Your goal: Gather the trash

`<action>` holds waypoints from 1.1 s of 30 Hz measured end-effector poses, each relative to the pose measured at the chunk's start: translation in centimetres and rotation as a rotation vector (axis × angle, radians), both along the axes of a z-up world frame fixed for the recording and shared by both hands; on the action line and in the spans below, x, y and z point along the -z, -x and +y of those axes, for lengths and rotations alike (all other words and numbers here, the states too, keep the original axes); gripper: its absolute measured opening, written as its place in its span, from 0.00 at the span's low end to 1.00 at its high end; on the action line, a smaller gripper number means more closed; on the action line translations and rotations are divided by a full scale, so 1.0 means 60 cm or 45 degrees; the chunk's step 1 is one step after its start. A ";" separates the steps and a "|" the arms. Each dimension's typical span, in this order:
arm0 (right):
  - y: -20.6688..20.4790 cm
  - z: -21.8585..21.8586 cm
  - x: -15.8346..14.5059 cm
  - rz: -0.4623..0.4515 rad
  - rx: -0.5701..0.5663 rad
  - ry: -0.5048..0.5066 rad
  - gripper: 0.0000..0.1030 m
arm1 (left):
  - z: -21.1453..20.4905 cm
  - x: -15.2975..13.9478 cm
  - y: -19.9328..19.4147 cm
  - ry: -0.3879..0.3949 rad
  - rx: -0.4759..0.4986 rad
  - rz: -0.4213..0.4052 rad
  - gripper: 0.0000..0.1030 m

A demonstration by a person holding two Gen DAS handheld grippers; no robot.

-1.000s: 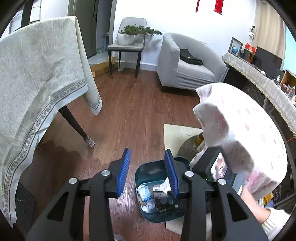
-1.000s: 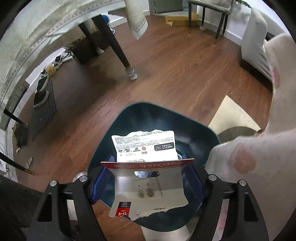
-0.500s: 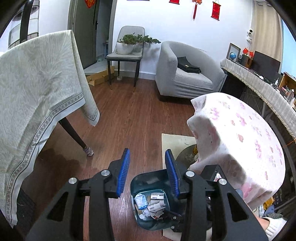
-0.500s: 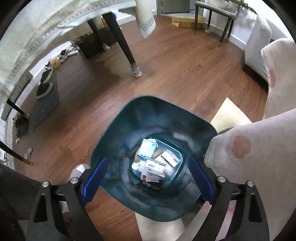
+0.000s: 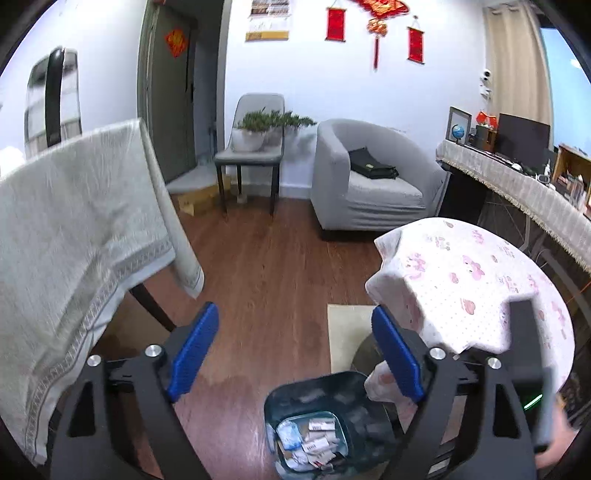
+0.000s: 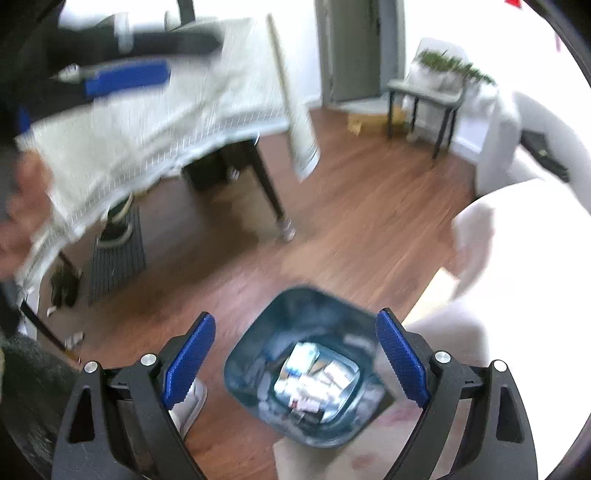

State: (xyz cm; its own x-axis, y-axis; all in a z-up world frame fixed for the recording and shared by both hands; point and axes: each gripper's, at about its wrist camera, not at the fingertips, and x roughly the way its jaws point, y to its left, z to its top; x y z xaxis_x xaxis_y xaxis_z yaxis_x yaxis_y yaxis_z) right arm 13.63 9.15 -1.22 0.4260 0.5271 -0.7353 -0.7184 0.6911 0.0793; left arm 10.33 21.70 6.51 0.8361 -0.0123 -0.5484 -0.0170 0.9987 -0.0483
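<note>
In the teal bin [image 6: 255, 354] — white crumpled wrappers [image 6: 314, 384].

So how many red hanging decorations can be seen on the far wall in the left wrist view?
3 on the wall above the armchair: a left scroll, a central knot ornament cut off by the frame's top edge, and a right scroll. A separate red sign hangs on the door.

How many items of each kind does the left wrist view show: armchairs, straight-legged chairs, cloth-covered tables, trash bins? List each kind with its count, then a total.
Armchair: 1
Straight-legged chair: 1
Cloth-covered tables: 3
Trash bin: 1
Total: 6
</note>
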 end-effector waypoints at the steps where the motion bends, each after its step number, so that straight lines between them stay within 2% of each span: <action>1: 0.002 -0.021 -0.023 -0.049 0.033 -0.021 0.86 | -0.007 -0.001 0.001 0.001 0.002 -0.005 0.88; 4: 0.002 -0.077 -0.072 -0.149 0.130 -0.066 0.83 | -0.020 -0.001 0.004 0.024 0.021 -0.006 0.96; 6: 0.001 -0.117 -0.100 -0.202 0.204 -0.105 0.83 | -0.033 0.000 0.010 0.017 0.041 -0.008 0.96; 12: 0.013 -0.232 -0.142 -0.320 0.418 -0.159 0.82 | -0.065 0.016 0.032 -0.045 -0.046 -0.035 0.97; 14: 0.018 -0.262 -0.142 -0.318 0.466 -0.176 0.90 | -0.076 0.023 0.039 -0.087 -0.101 -0.036 0.97; 15: 0.022 -0.277 -0.142 -0.327 0.488 -0.171 0.91 | -0.077 0.025 0.043 -0.084 -0.107 -0.038 0.97; 18: 0.038 -0.306 -0.134 -0.375 0.536 -0.111 0.96 | -0.086 0.031 0.052 -0.021 -0.100 -0.029 0.97; 24: 0.055 -0.358 -0.137 -0.359 0.601 -0.119 0.97 | -0.116 0.043 0.072 -0.079 -0.123 -0.035 0.97; 27: 0.073 -0.375 -0.157 -0.381 0.563 -0.135 0.97 | -0.129 0.051 0.080 -0.118 -0.151 -0.012 0.97; 33: 0.093 -0.379 -0.175 -0.387 0.468 -0.134 0.97 | -0.141 0.056 0.093 -0.110 -0.148 -0.005 0.97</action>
State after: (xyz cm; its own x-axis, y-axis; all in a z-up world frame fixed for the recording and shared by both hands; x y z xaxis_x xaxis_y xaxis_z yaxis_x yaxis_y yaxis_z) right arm 8.04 -13.60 9.28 0.7852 0.3661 -0.4994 -0.4294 0.9030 -0.0132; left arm 4.76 13.22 3.16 0.8314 0.1320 -0.5398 -0.1327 0.9904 0.0378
